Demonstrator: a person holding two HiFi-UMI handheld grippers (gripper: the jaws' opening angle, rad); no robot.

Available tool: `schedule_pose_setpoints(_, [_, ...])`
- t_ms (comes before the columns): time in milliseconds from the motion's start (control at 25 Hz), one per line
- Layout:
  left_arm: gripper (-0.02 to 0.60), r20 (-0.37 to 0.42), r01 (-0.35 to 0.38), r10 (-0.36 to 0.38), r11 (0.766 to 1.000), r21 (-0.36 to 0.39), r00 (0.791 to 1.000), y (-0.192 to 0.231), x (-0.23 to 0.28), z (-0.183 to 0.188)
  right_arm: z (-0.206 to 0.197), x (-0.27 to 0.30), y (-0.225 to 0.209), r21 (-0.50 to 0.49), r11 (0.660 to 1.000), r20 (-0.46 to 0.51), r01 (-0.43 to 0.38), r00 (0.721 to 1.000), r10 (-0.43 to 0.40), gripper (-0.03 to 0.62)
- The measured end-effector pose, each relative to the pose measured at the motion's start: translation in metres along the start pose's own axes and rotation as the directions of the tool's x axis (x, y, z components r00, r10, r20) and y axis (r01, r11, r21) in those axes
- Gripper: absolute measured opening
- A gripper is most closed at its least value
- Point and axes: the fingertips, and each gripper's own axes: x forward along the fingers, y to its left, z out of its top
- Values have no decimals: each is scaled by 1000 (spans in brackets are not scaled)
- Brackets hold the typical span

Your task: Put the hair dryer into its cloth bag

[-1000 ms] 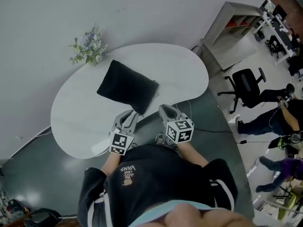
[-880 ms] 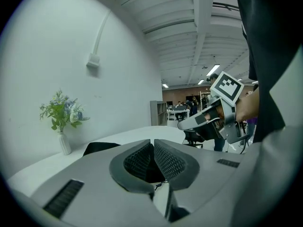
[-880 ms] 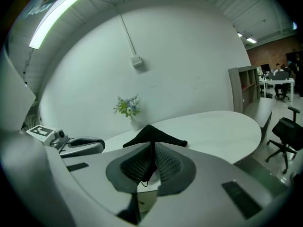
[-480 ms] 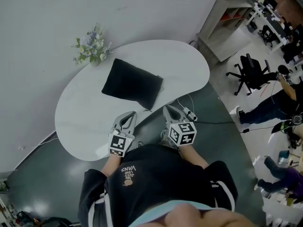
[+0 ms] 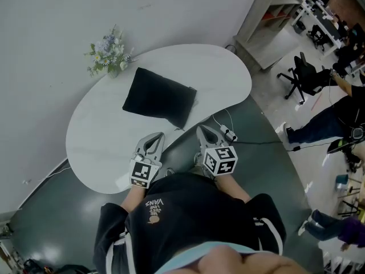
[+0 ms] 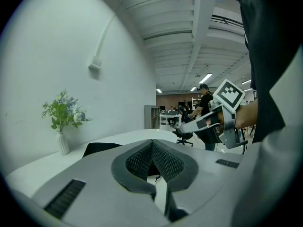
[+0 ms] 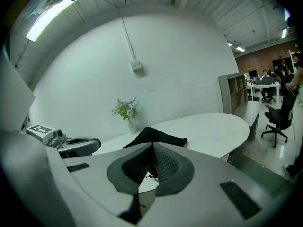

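- bag [image 5: 159,97]: black cloth, lying flat on the white tabletop [image 5: 97,136], in the upper middle of the head view, a little left of centre. one corner reaches nearly to the tabletop's lower edge.
- in the right gripper view the bag [image 7: 154,137] sits at centre frame and humps up slightly. what is inside it cannot be seen.
- in the left gripper view only a dark strip of the bag [image 6: 99,148] shows, left of centre, above the jaws.
- left hand-held gripper [image 5: 155,137]: just below the bag in the head view, at the tabletop's lower edge and clear of the bag. its own view shows the left hand-held gripper [image 6: 152,145] with ribbed pads pressed together and nothing between them.
- right hand-held gripper [image 5: 201,131]: beside the left one, right of centre, over the dark floor by the tabletop's edge, not touching the bag. in its own view the right hand-held gripper [image 7: 152,148] has its pads meeting at the tip and is empty.
- both point up-frame toward the bag, side by side and apart.
- flowers [image 5: 108,56] in a small vase stand at the tabletop's upper left edge, near the wall, apart from the bag.
- a cable [image 5: 227,133] with a plug lies on the floor just right of the right hand-held gripper.
- an office chair [image 5: 302,73] and a shelf [image 5: 268,16] stand in the upper right.
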Motion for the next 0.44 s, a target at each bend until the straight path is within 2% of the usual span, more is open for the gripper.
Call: schedule_pose_setpoints(440, [18, 1, 18, -18, 1000, 10, 1000, 4, 1, 0, -2, 3, 3, -2, 1000, -4, 4, 1000, -4, 43])
